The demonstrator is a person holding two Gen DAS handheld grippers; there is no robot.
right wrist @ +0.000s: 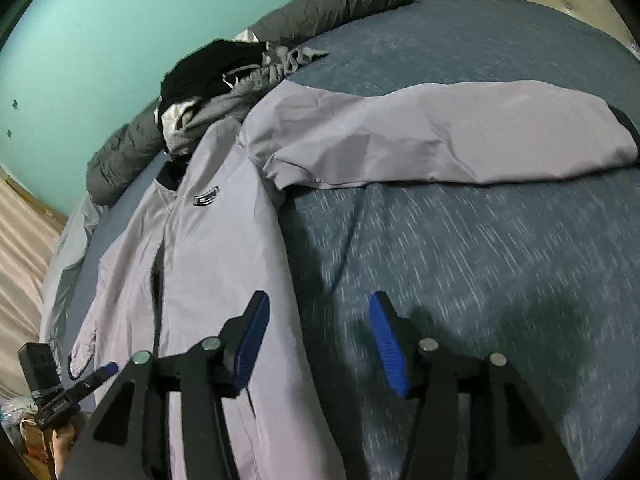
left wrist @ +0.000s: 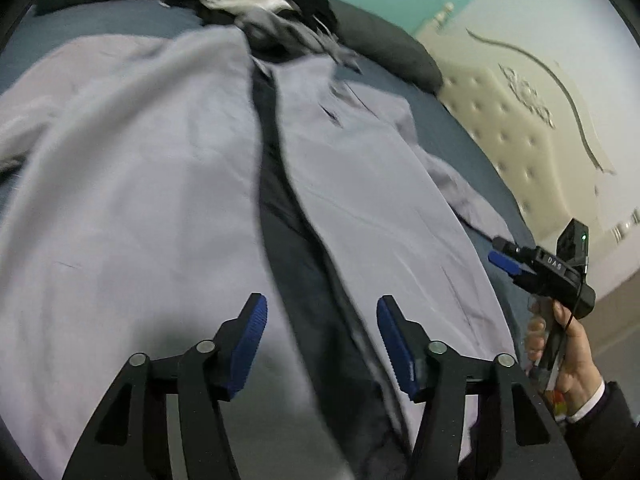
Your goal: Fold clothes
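A light grey-lilac jacket (left wrist: pixel 132 184) lies front up on the blue bed, its front open along a dark gap (left wrist: pixel 288 216). My left gripper (left wrist: pixel 320 344) is open and empty, hovering over the jacket's lower front. In the right wrist view the jacket (right wrist: pixel 216 240) lies at the left with one sleeve (right wrist: pixel 440 136) stretched out to the right. My right gripper (right wrist: pixel 316 340) is open and empty, above the jacket's right edge and the bedsheet. The right gripper also shows in the left wrist view (left wrist: pixel 508 260), and the left gripper in the right wrist view (right wrist: pixel 102 372).
A heap of black, white and grey clothes (right wrist: pixel 216 80) lies beyond the jacket's collar. A dark grey bolster (right wrist: pixel 344 4) runs along the far edge. The blue bedsheet (right wrist: pixel 500 280) spreads to the right. A cream padded headboard (left wrist: pixel 520 112) and a teal wall (right wrist: pixel 100 32) stand behind.
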